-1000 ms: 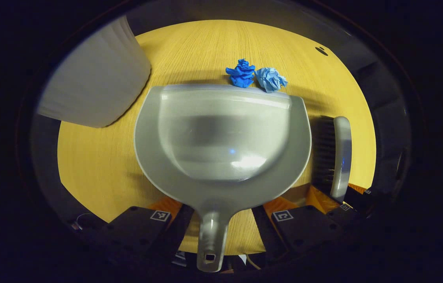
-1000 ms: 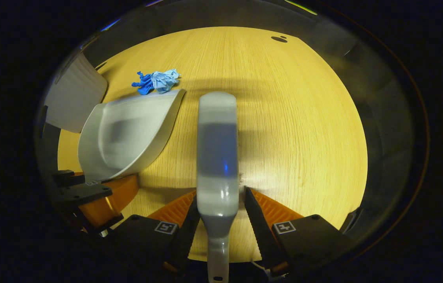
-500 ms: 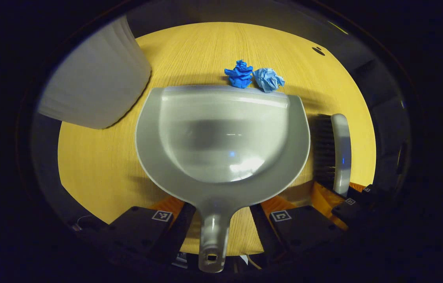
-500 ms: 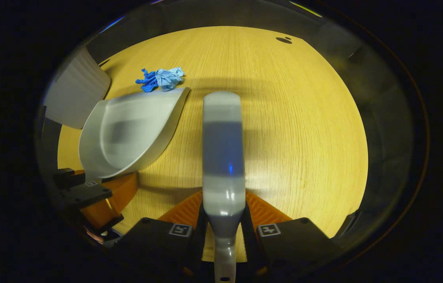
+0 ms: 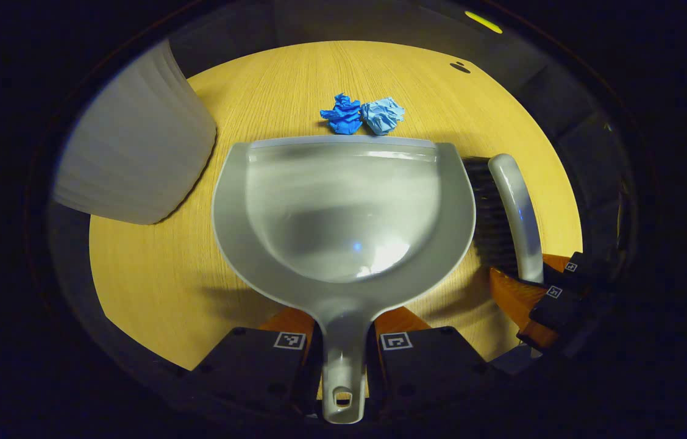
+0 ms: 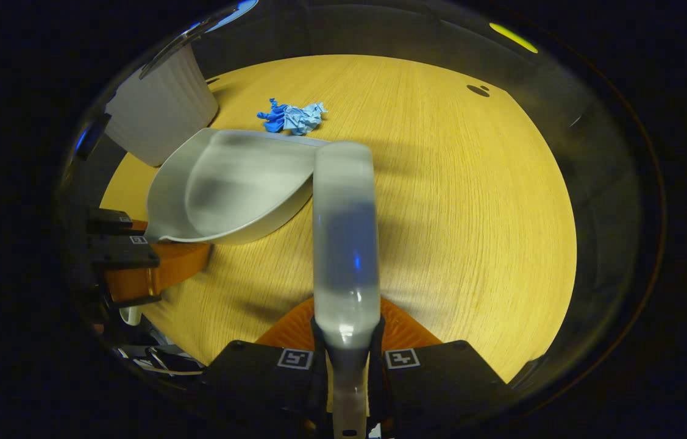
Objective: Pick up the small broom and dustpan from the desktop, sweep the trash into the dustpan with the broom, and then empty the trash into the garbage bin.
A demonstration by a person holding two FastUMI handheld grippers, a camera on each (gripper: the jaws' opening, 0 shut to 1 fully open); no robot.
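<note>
The table (image 5: 154,286) is round, pale wood. At 10 o'clock on it in the left gripper view stands the white ribbed bin (image 5: 136,155), near the grey dustpan (image 5: 343,213). The dustpan fills the middle of that view, its mouth toward 12 o'clock and its handle pointing to 6. The left gripper (image 5: 343,341) is closed on that handle, a finger pressing each side. At 3 o'clock, just beside the dustpan, is the broom (image 5: 514,207), bristles facing the pan. In the right gripper view the broom (image 6: 345,244) runs from 6 toward 12, and the right gripper (image 6: 347,356) is clamped on its handle from both sides. The trash (image 5: 361,116), two crumpled blue wads touching each other, lies on the table at 12 o'clock, just past the dustpan's front lip.
</note>
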